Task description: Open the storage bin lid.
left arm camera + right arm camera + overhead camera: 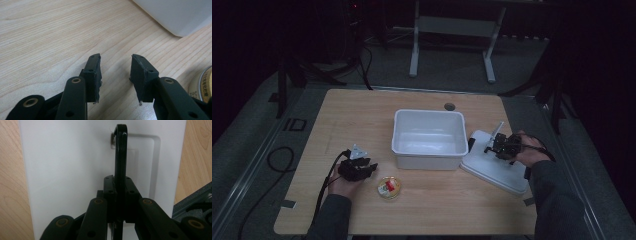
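Black handle [121, 157], edge-on in the right gripper view, sits clamped in the right claw [120, 185]; left claw [115, 75] gapes empty.

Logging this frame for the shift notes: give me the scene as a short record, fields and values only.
surface: wooden table
centre: white tub, upright, open top
right of the tub: white lid lying flat
right gripper: shut on a thin black handle, over the lid
left gripper: open, nothing between its jaws, low over bare wood
near the left gripper: small round tin, to its right on the table
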### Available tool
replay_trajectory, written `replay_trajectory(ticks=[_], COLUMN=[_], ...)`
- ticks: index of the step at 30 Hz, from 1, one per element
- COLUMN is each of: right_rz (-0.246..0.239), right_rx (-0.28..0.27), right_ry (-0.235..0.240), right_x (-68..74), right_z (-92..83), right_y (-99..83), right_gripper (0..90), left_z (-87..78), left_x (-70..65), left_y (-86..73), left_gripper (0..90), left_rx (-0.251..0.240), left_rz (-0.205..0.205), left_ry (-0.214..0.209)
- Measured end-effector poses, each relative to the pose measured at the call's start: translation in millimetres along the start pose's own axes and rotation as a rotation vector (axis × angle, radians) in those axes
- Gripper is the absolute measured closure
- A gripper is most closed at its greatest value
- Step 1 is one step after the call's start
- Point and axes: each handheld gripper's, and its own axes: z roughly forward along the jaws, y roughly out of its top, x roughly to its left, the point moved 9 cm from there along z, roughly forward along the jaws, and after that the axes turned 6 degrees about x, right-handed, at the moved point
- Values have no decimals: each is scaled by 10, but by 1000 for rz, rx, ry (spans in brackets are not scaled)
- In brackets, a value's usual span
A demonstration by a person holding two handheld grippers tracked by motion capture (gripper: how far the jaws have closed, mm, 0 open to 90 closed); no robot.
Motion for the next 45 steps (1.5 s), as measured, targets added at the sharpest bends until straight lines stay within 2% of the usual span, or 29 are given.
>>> replay_trajectory(ticks=[7,15,20,24,34,39,43,45], right_rz=[5,14,23,30,32,15,15,16], right_rx=[-1,-24,-58,-92,-209,-259,-272,-291], right_ry=[3,29,44,21,-42,-51,-59,-59], right_x=[13,50,76,73,141,258,318,392], right_z=[37,29,-11,-77,-291,-351,-365,-379], right_y=[-10,-12,-3,14,72,107,116,128], right_gripper=[833,583,501,440,407,414,416,416], left_z=[0,0,0,0,2,3,2,3], left_x=[0,-1,-1,-2,-4,-6,-7,-8], left_y=[0,0,0,-1,2,2,2,2], left_gripper=[601,600,600,597,594,593,593,591], left_rx=[0,0,0,1,-1,-2,-2,-2], left_rz=[0,0,-1,1,-2,-1,-2,-2], left_ry=[0,0,-1,-1,-1,-1,-1,-1])
